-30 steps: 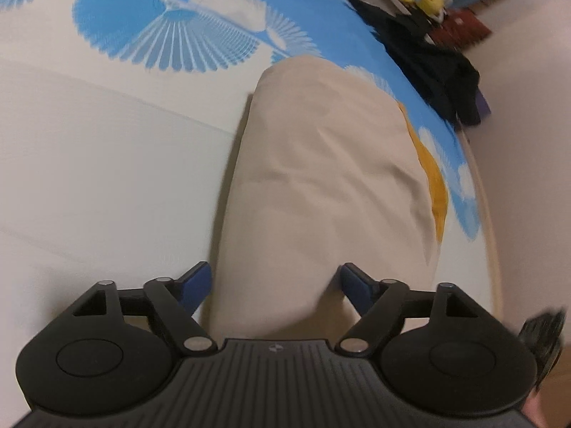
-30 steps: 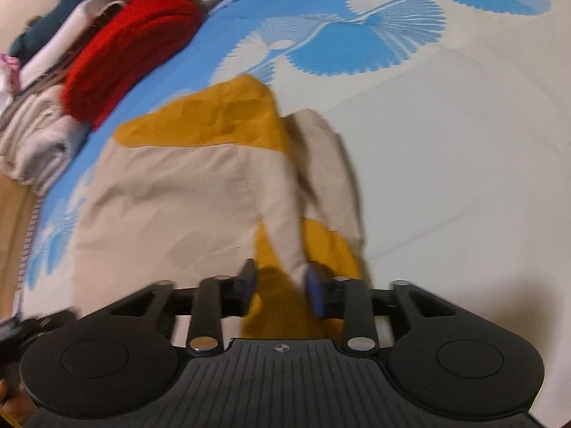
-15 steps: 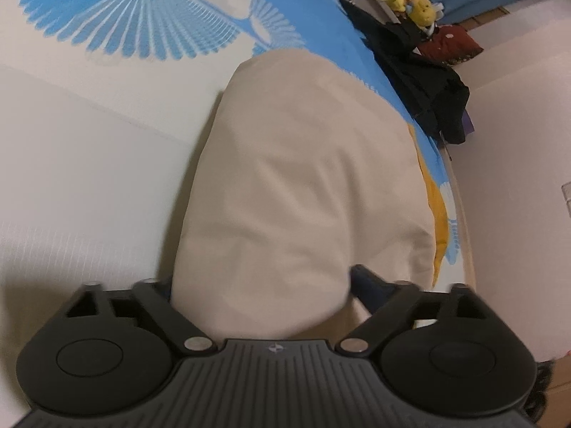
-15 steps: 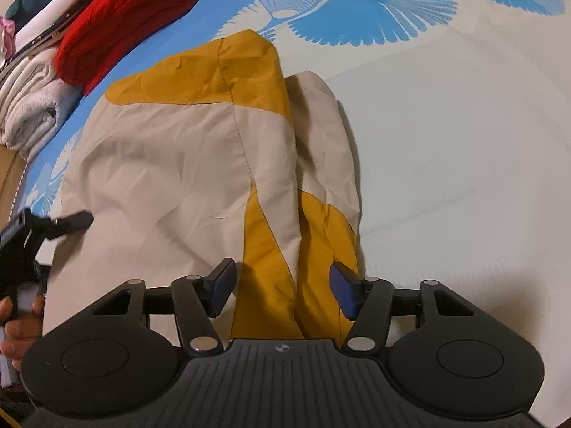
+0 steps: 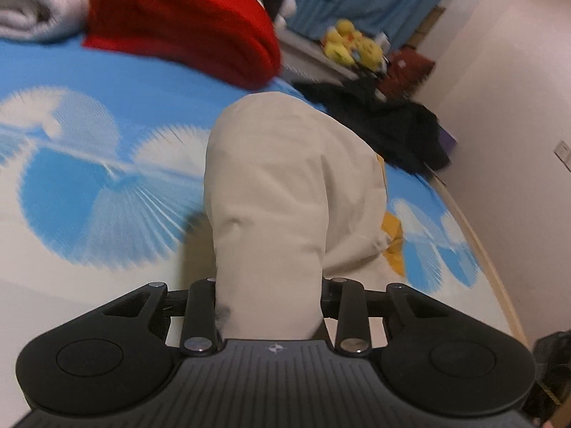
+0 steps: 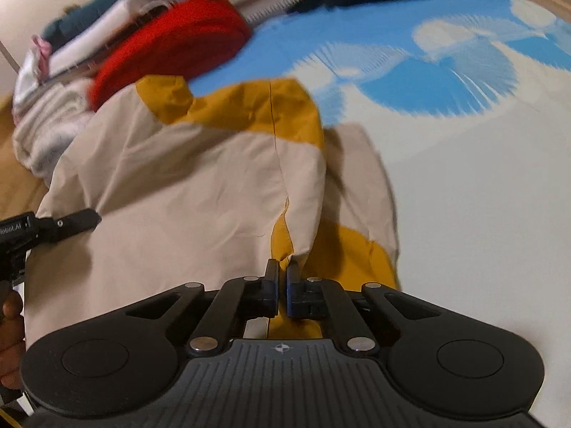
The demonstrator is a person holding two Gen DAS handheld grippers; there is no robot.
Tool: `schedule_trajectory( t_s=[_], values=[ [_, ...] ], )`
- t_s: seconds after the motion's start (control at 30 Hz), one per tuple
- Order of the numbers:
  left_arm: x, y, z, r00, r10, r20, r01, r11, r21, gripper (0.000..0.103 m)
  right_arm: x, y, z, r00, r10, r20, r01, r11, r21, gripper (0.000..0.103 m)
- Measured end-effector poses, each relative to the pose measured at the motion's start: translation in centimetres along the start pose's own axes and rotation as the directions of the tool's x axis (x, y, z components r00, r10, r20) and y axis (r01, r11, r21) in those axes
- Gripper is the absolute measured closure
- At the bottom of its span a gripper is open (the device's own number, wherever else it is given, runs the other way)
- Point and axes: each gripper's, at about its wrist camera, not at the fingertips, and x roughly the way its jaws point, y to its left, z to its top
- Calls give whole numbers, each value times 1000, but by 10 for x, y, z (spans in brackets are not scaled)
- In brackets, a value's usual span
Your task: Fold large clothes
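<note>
Between the jaws of the left hand-held gripper (image 5: 269, 306) sat a thick bunch of the beige and mustard-yellow fabric jacket (image 5: 282, 192); the jaws had just been closing and were now clamped on it. The right hand-held gripper (image 6: 282, 278) had also just been closing, and its jaws stood together, pinching a thin hem of the same jacket (image 6: 200, 192). The garment stretched forward from both grippers, on the bed with the blue and white fan-patterned sheet (image 6: 481, 185).

I judged the step as the grasp of the near edge for a fold. The next move probably called for lifting both grips together and carrying the edge forward, evenly.

I counted two grippers and one jacket. Far ahead lay one red folded knit (image 5: 185, 28) and one black garment (image 5: 392, 121).
</note>
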Motion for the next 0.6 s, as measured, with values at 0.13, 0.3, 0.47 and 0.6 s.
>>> schedule_trajectory(
  t_s=[0.13, 0.3, 0.47, 0.6],
  values=[
    [-1, 45, 29, 997, 75, 22, -75, 997, 5, 43, 9, 36, 14, 991, 97, 92, -95, 995, -30, 101],
    [-12, 104, 44, 978, 208, 11, -205, 971, -125, 31, 33, 72, 20, 991, 66, 121, -50, 991, -127, 101],
    [-21, 105, 37, 986, 99, -132, -112, 990, -91, 31, 60, 83, 20, 995, -25, 97, 39, 990, -137, 100],
    [-12, 91, -5, 940, 185, -287, -152, 979, 133, 25, 62, 80, 16, 997, -36, 62, 41, 995, -87, 90]
  ],
)
